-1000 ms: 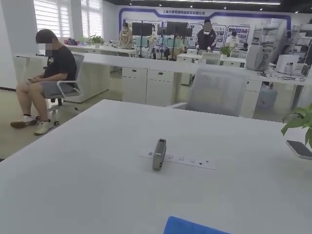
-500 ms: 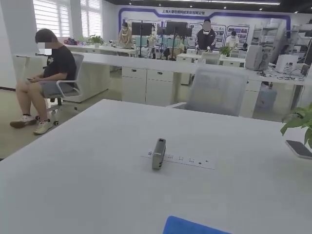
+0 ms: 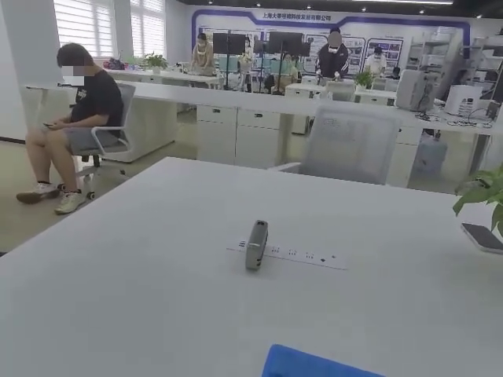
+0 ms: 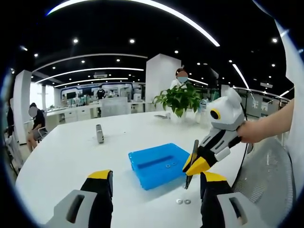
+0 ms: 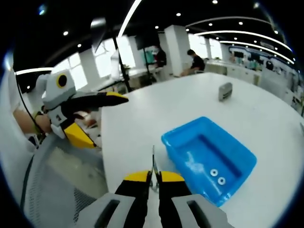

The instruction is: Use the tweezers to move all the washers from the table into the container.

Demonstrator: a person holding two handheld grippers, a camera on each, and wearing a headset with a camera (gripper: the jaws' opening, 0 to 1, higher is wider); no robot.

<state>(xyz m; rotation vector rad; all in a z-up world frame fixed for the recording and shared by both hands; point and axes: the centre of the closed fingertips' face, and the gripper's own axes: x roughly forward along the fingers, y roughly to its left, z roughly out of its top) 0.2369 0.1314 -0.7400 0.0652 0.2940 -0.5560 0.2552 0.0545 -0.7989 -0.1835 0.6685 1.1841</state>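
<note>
I'm looking across a white worktop [image 3: 141,283], grey mesh chair [image 3: 350,145] beyond, blinds on windows [image 3: 82,23], ceiling spotlights [image 4: 132,41] on

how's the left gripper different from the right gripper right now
The left gripper has its jaws wide apart; the right gripper has them shut. The left gripper holds nothing; the right gripper clamps the tweezers. The right gripper also sits closer to the blue container. Both have black jaws with yellow tips.
</note>
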